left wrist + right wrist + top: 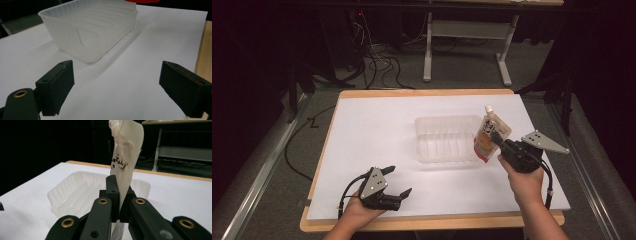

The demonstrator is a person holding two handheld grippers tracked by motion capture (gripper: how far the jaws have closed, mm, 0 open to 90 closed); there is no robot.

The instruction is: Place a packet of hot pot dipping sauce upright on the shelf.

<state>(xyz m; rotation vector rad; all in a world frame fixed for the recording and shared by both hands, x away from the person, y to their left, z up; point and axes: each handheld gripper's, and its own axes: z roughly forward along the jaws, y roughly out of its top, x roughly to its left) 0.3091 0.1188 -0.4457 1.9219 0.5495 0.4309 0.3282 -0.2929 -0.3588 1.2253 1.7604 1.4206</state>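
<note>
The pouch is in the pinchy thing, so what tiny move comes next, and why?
Probably swing the right gripper a little left, over the clear tray. Its jaws are shut on the pouch, held upright just beside the tray's right edge, and the tray looks empty.

Tabletop [362, 95]: wooden, light rim showed around the edges, centre of the frame.
Sheet [377, 130]: white, covered nearly all the tabletop.
Tray [444, 140]: clear plastic, ribbed, lay on the sheet, right of centre.

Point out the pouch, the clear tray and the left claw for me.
pouch [490, 134], high view, printed front.
clear tray [447, 122], high view, far rim.
left claw [397, 181], high view, midway between its open jaws.
</note>
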